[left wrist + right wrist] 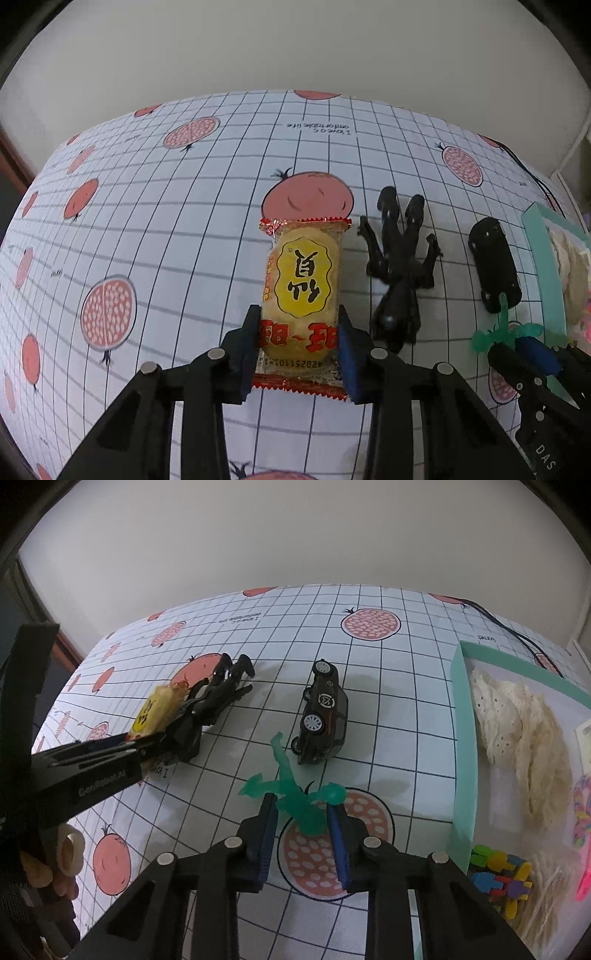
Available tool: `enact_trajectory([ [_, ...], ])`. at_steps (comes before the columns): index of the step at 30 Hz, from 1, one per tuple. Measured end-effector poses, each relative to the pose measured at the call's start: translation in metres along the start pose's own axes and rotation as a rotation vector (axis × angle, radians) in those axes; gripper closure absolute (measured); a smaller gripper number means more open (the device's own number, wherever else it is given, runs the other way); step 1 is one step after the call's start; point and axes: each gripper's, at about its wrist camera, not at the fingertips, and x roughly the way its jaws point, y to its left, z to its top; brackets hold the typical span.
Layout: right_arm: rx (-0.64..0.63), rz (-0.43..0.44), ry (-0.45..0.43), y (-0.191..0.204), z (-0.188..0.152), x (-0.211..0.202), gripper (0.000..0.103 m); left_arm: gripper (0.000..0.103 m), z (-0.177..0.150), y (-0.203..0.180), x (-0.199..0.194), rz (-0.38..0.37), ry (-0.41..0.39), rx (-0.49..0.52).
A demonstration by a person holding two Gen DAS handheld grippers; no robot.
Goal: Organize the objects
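Note:
A rice cracker packet in clear wrap with a yellow label and red ends is pinched at its lower half by my left gripper, which is shut on it over the tablecloth. In the right wrist view the same packet shows at the tip of the left gripper. My right gripper is shut on a translucent green toy figure, held just above the cloth. The green figure and right gripper also show at the lower right of the left view.
A black toy figure lies right of the packet. A black toy car lies on its side. A teal box at the right holds cream lace and coloured foam pieces. A hand shows at left.

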Motion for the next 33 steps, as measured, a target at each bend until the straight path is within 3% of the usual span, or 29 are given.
enact_trajectory([
  [20,0.029,0.055,-0.048,-0.016,-0.001,-0.032,0.075,0.065,-0.03,0.006,-0.018,0.069,0.08,-0.157],
  [24,0.032,0.063,-0.079,-0.019,0.002,-0.042,0.075,0.065,-0.026,0.007,-0.026,0.069,0.07,-0.164],
  [33,0.025,0.063,-0.134,-0.022,0.007,-0.06,0.075,0.065,-0.009,0.015,-0.061,0.05,-0.037,-0.186],
])
